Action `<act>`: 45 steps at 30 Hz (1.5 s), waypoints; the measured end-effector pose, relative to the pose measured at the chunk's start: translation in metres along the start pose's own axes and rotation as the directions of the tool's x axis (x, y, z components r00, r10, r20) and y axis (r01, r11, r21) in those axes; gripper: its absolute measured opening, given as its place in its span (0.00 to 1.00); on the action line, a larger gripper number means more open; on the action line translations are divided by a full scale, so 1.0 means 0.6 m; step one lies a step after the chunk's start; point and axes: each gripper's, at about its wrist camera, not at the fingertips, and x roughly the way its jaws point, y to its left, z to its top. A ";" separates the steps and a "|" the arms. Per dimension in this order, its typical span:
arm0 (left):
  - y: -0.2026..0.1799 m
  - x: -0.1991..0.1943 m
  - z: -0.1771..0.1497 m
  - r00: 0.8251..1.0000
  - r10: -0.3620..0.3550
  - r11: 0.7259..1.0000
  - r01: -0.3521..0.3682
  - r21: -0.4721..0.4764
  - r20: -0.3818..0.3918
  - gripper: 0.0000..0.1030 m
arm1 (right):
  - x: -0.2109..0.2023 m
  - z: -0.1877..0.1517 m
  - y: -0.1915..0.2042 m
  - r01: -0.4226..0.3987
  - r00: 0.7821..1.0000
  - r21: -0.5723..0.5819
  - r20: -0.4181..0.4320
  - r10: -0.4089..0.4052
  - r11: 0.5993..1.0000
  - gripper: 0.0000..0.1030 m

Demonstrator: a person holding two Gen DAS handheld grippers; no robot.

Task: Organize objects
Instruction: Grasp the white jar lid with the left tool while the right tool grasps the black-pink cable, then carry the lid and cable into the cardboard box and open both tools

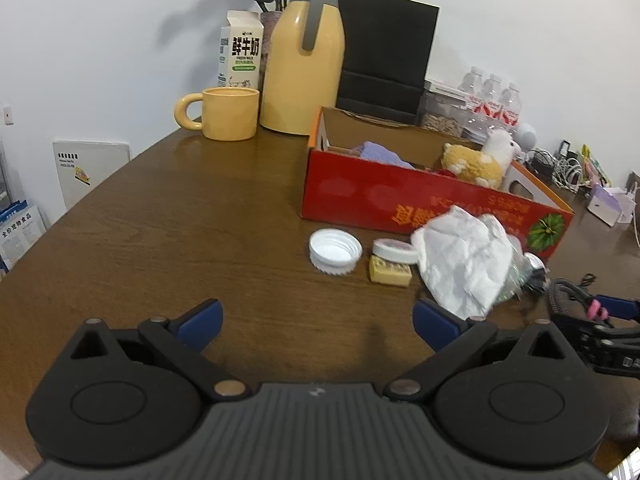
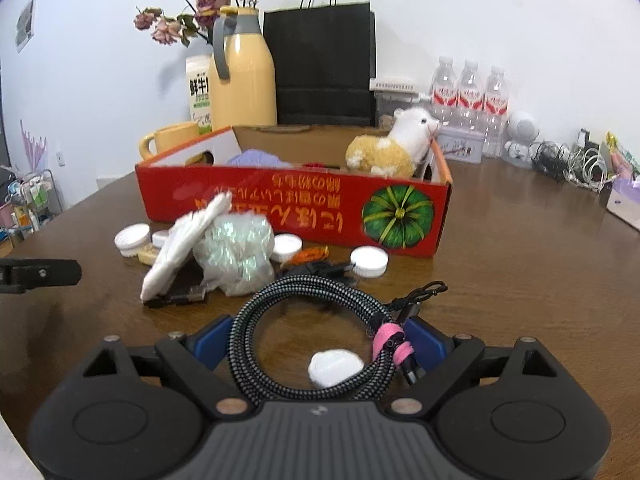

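Observation:
A red cardboard box (image 1: 400, 200) (image 2: 304, 208) stands on the brown table, holding a plush alpaca (image 2: 392, 148) and a purple cloth (image 2: 256, 158). In front of it lie white lids (image 1: 335, 250) (image 2: 369, 262), a small yellow block (image 1: 390, 270), crumpled white paper (image 1: 464, 256) and a clear plastic bag (image 2: 236, 252). My left gripper (image 1: 316, 322) is open and empty above bare table. My right gripper (image 2: 320, 340) has its jaws wide apart around a coiled braided cable (image 2: 312, 312) with a pink tie; a white lump (image 2: 334, 366) lies inside the coil.
A yellow mug (image 1: 230, 114), yellow thermos (image 1: 304, 60), milk carton (image 1: 240, 52), black paper bag (image 1: 384, 48) and dried flowers stand behind the box. Water bottles (image 2: 468, 96), a tin and tangled cables (image 2: 572, 164) line the back right.

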 end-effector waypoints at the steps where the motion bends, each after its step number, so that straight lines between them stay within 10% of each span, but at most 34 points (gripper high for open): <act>1: 0.000 0.006 0.005 1.000 0.004 1.000 -0.004 0.000 0.001 1.00 | -0.001 0.003 -0.001 0.002 1.000 0.000 0.006 -0.002 1.000 0.89; 21: -0.027 0.122 0.062 0.995 0.102 0.994 -0.102 0.051 -0.008 0.98 | 0.019 0.027 -0.016 0.026 0.999 0.013 0.029 -0.027 1.000 0.89; 30: -0.025 0.135 0.059 0.997 0.078 0.996 -0.077 0.037 -0.028 0.56 | 0.023 0.028 -0.016 0.028 0.999 0.016 0.028 -0.029 0.999 0.89; 31: -0.025 0.135 0.059 0.997 0.071 0.997 -0.070 0.036 -0.026 0.40 | 0.023 0.029 -0.016 0.030 0.999 0.016 0.029 -0.030 0.999 0.89; 45: -0.034 0.102 0.066 0.998 0.054 0.997 -0.057 0.055 0.045 0.39 | 0.017 0.032 -0.018 0.036 0.998 0.017 0.050 -0.036 0.999 0.89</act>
